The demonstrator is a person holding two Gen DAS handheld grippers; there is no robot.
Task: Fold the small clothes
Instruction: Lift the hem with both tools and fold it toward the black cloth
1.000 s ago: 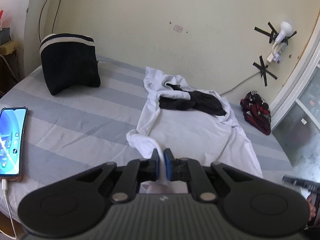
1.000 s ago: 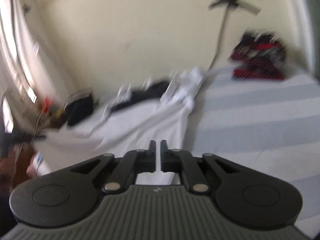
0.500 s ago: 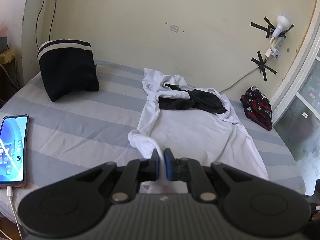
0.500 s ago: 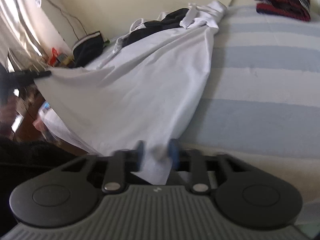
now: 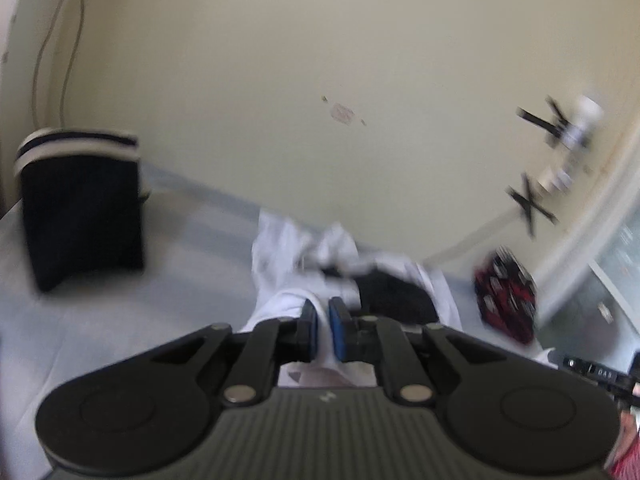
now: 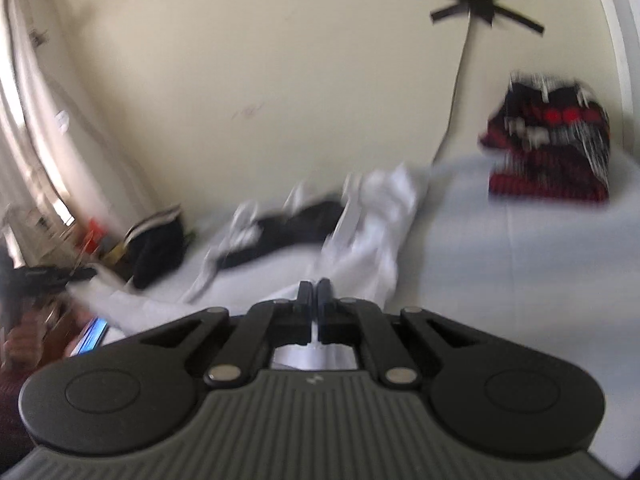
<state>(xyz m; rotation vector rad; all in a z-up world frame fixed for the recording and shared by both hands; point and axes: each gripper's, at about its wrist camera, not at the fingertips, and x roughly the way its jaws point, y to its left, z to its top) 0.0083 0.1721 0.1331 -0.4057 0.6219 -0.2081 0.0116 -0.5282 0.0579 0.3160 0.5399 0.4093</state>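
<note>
Bare bed (image 5: 120, 320) lies open between dark pillow (image 5: 80, 208) and white garment (image 5: 280, 276)

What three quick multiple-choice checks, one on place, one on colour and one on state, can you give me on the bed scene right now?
1. Where does the dark garment lie?
A. on the white garment, near the wall
B. on the phone
C. on the floor

2. What colours is the knitted piece near the window side of the bed?
A. green and yellow
B. red, black and white
C. plain blue

3. How do the left tongs stand?
A. wide open above the bed
B. shut on the white garment
C. shut on the dark cushion

Answers:
1 A: the dark garment rests on top of the white garment, by the wall.
2 B: the knitted piece shows red, black and white patterning.
3 B: white cloth runs between the pads of the left tongs; the right tongs pinch the same cloth.
</note>
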